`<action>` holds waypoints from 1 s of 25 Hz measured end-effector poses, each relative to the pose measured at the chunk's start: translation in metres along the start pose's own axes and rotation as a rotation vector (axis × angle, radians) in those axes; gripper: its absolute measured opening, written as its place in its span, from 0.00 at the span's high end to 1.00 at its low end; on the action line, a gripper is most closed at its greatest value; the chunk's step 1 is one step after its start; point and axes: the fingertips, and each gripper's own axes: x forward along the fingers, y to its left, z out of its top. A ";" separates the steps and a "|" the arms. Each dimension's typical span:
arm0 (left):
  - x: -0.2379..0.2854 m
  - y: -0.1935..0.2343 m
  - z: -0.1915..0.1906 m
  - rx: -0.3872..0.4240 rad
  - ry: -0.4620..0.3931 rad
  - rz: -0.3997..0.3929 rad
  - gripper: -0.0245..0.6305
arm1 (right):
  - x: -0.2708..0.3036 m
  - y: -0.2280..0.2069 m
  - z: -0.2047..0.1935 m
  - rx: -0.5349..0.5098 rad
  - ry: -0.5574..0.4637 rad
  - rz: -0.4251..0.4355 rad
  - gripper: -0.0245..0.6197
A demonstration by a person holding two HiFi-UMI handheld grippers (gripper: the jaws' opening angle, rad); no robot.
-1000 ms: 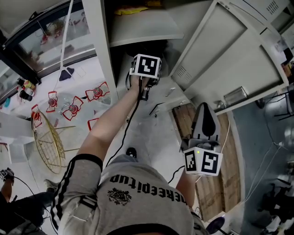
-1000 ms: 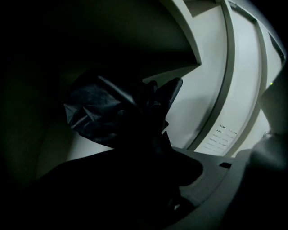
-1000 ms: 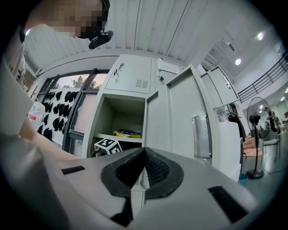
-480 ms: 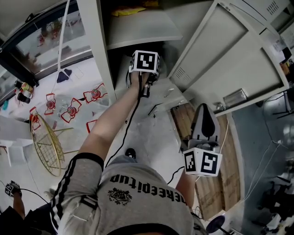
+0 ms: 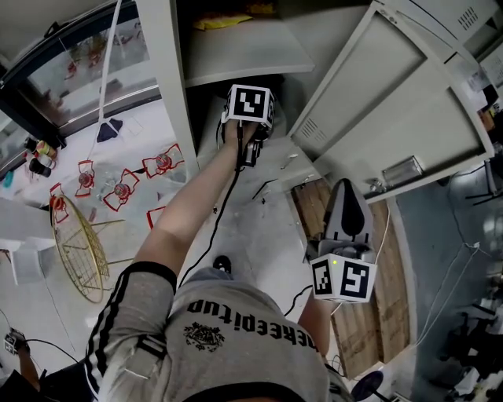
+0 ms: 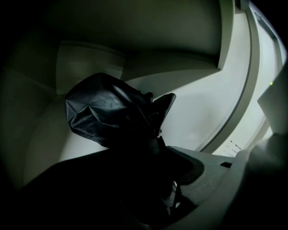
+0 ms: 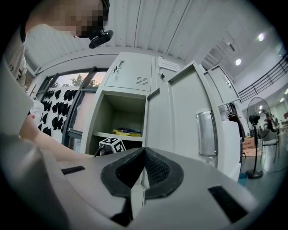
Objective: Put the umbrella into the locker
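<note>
Logged at far left a gold wire frame, well apart from the work.

Found the left gripper reached under the shelf into the lower compartment of the locker, jaws clenched on the dark neck of the umbrella. Saw the umbrella as a folded black bundle, held out ahead of the jaws and inside the compartment. Could not tell whether touching the back wall or the bottom.

Compared with a second before: noted the left gripper carried slightly further up into the opening, then hardly moved over the last half second. Judged from that the insertion nearly complete, with set-down and release not yet done.

Noted something yellow lying on the shelf above, apart from the umbrella.

Found the locker door swung wide open to the right.

Found the right gripper held low, outside the locker and near the door, jaws pressed together on nothing, much as before.

Judged the next need: lowering the bundle onto the bottom of the compartment, then loosening the left jaws and drawing the arm back past the shelf edge.
</note>
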 end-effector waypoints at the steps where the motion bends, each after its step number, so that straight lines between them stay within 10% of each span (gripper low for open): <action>1: 0.000 0.000 0.000 0.006 0.001 0.001 0.54 | 0.000 0.000 0.000 0.001 0.000 0.000 0.96; 11: -0.003 -0.006 -0.001 0.069 -0.051 0.026 0.51 | 0.000 0.009 -0.008 0.010 0.009 0.024 0.96; 18: -0.035 -0.023 0.004 0.293 -0.219 0.101 0.52 | -0.006 0.020 -0.006 0.013 0.005 0.057 0.96; 25: -0.074 -0.039 -0.002 0.429 -0.358 0.177 0.73 | -0.013 0.028 0.001 0.017 -0.005 0.101 0.96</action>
